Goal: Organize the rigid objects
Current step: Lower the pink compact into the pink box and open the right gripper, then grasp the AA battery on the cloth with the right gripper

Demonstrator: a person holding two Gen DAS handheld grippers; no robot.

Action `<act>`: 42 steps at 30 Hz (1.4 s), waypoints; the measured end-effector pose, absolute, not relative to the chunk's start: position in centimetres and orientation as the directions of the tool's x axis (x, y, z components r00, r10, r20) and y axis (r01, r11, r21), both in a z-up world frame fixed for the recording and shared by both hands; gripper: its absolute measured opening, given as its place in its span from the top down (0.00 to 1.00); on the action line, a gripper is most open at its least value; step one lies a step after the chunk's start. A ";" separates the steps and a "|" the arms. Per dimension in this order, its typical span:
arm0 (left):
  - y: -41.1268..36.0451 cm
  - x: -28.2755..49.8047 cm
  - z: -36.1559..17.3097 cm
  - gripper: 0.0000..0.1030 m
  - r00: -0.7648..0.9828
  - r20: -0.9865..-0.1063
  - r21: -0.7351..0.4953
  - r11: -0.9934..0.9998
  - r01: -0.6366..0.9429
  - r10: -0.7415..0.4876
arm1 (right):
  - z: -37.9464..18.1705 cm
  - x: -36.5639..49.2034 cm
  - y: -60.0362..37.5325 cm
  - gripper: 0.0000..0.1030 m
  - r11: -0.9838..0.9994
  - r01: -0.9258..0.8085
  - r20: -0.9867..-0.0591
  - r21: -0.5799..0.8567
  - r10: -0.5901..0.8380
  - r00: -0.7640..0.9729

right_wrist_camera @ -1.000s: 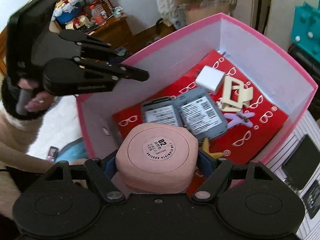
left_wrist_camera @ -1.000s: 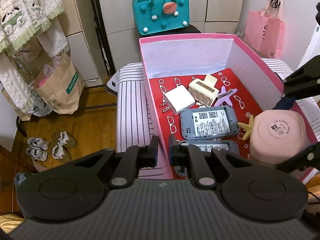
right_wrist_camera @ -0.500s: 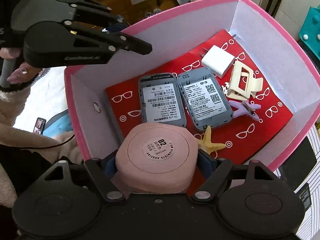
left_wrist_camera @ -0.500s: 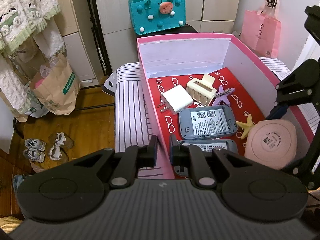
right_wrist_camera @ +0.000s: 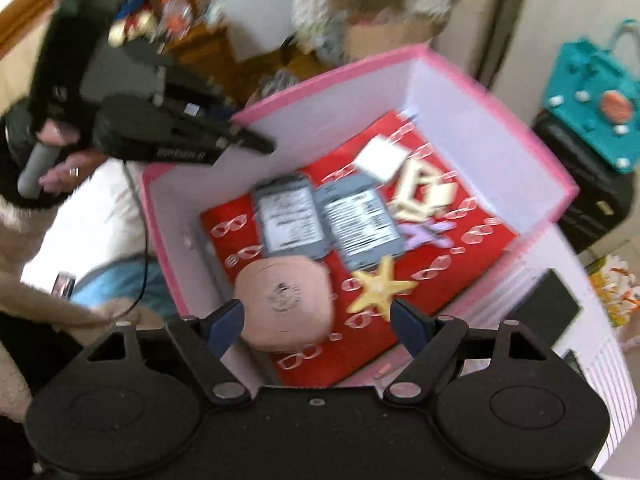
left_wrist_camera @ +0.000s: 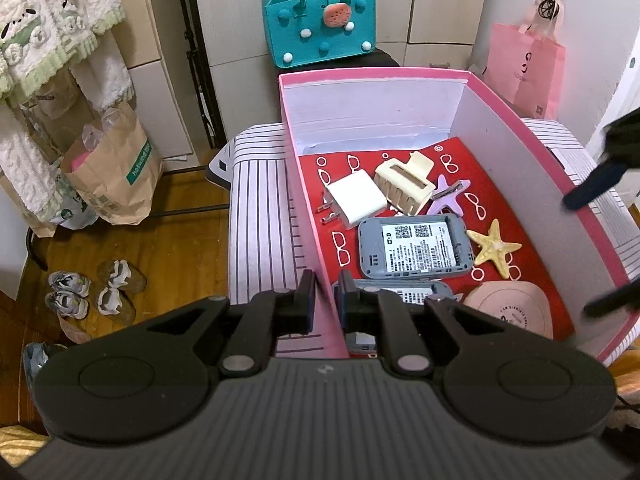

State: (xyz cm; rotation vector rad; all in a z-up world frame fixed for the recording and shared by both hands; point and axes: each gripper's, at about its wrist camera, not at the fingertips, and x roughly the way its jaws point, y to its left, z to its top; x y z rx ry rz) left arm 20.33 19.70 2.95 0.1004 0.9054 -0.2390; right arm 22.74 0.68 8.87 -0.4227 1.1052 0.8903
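Observation:
A pink box [left_wrist_camera: 496,92] with a red patterned floor holds a white charger [left_wrist_camera: 356,199], a cream hair claw [left_wrist_camera: 404,187], a purple star clip [left_wrist_camera: 446,200], two grey routers [left_wrist_camera: 414,246], a yellow starfish [left_wrist_camera: 496,248] and a round pink case [left_wrist_camera: 510,312]. My left gripper [left_wrist_camera: 327,300] is shut on the box's near left wall. My right gripper [right_wrist_camera: 318,320] is open and empty above the box; the pink case [right_wrist_camera: 286,304] lies on the box floor below it, beside the starfish [right_wrist_camera: 378,288].
The box stands on a striped board [left_wrist_camera: 260,208]. A teal felt bag [left_wrist_camera: 320,28] and a pink paper bag [left_wrist_camera: 528,68] stand behind it. A brown paper bag [left_wrist_camera: 116,176] and shoes [left_wrist_camera: 92,292] are on the wooden floor at left. A black device [right_wrist_camera: 552,304] lies right of the box.
My right gripper has opened and let go of the pink case, which now lies in the box. It has pulled back and up. My left gripper holds still on the wall.

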 end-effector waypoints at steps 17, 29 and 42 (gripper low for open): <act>19.2 20.4 3.0 0.91 0.589 -0.798 -0.003 0.978 0.207 -0.127 | 0.5 21.1 -13.5 0.20 0.819 -0.567 -0.663 0.086 0.472 0.581; 18.9 20.6 2.5 0.92 0.571 -0.815 0.002 0.984 0.175 -0.100 | -3.5 21.8 -14.8 0.37 0.814 -0.574 -0.648 0.085 0.483 0.588; 19.0 20.5 2.5 0.93 0.570 -0.816 0.000 0.986 0.168 -0.097 | -4.1 22.5 -13.9 0.54 0.803 -0.595 -0.642 0.020 0.467 0.609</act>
